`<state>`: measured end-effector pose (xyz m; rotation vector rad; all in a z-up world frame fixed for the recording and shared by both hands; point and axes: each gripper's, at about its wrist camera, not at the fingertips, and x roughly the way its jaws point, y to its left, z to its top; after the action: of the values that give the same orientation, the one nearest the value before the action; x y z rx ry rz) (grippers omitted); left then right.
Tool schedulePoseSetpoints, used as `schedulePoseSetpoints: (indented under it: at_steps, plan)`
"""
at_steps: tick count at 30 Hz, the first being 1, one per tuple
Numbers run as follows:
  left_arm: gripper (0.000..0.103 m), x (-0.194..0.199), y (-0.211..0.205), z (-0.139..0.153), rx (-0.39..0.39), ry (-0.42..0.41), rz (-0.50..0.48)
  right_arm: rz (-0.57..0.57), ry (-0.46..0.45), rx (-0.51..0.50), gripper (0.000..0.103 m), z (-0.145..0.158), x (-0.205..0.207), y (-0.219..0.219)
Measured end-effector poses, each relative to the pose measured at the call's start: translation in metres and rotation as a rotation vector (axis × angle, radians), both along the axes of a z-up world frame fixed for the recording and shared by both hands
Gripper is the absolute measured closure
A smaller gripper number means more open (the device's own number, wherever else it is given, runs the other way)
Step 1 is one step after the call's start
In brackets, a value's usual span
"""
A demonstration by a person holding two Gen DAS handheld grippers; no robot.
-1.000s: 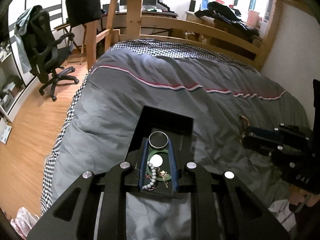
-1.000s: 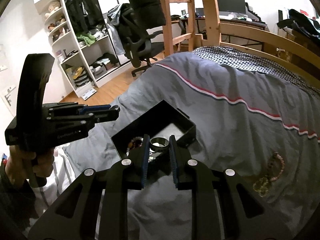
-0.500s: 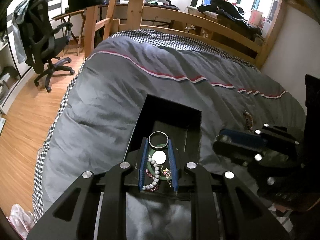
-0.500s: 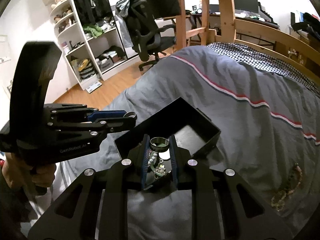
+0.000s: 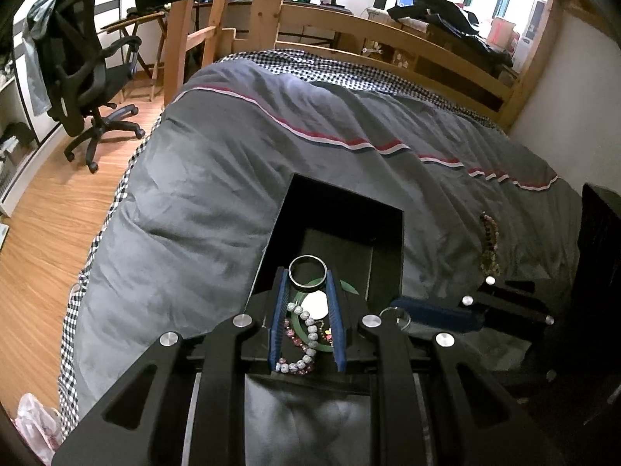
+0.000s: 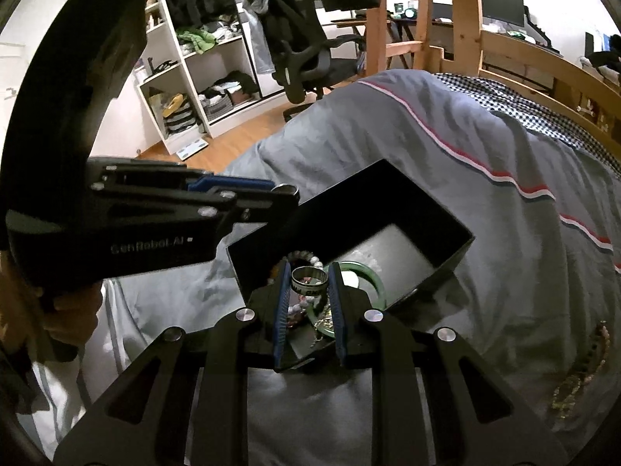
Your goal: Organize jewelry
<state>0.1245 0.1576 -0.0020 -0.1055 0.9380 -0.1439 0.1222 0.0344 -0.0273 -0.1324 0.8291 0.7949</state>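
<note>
Both grippers over the black box, each pinching a metal ring.

My left gripper (image 5: 306,276) is clamped on a silver ring (image 5: 307,270), my right gripper (image 6: 308,277) on a dark-banded ring (image 6: 308,280); I hold both above the open black jewelry box (image 6: 446,219) on the grey duvet (image 5: 217,178), so they should drop inside beside the green bangle (image 6: 374,281) and pearl bracelet (image 5: 306,320). Beaded bracelets (image 5: 490,242) lie loose on the duvet, well apart from the box, not yet sorted.
</note>
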Motion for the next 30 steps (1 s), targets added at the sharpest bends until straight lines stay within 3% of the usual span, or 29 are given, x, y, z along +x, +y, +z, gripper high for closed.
schedulePoseSetpoints:
  at_steps: [4,6,7,8,10,14,17,23,30]
  plan:
    - [0.083,0.001,0.0,-0.002,0.008,0.004,0.009,0.022,0.01,-0.007,0.082,-0.006,-0.001,0.005]
    - [0.07,0.001,-0.001,-0.002,0.017,0.001,0.012,0.024,0.018,-0.005,0.081,-0.009,-0.001,0.006]
    - [0.065,0.0,0.0,-0.002,0.021,-0.004,0.016,0.02,0.014,-0.001,0.073,-0.009,-0.001,0.006]
    - [0.055,-0.001,0.0,-0.001,0.029,-0.009,0.027,0.013,0.011,0.005,0.056,-0.008,-0.002,0.006]
    - [0.049,-0.002,0.003,0.002,0.029,-0.024,0.04,0.004,0.001,0.034,0.036,-0.006,-0.004,0.003]
    - [0.019,-0.006,0.008,0.009,0.031,-0.068,0.072,-0.02,-0.031,0.047,0.011,0.0,-0.007,-0.003]
    - [0.006,-0.012,0.009,0.017,0.024,-0.121,0.096,-0.065,-0.045,0.039,0.007,0.006,-0.007,-0.014]
    - [0.006,-0.015,-0.002,0.019,-0.009,-0.138,0.068,-0.178,-0.079,0.059,0.004,0.026,-0.004,-0.063]
    - [0.006,-0.024,-0.038,0.019,-0.037,-0.144,-0.019,-0.332,-0.131,0.002,0.004,0.053,-0.004,-0.145]
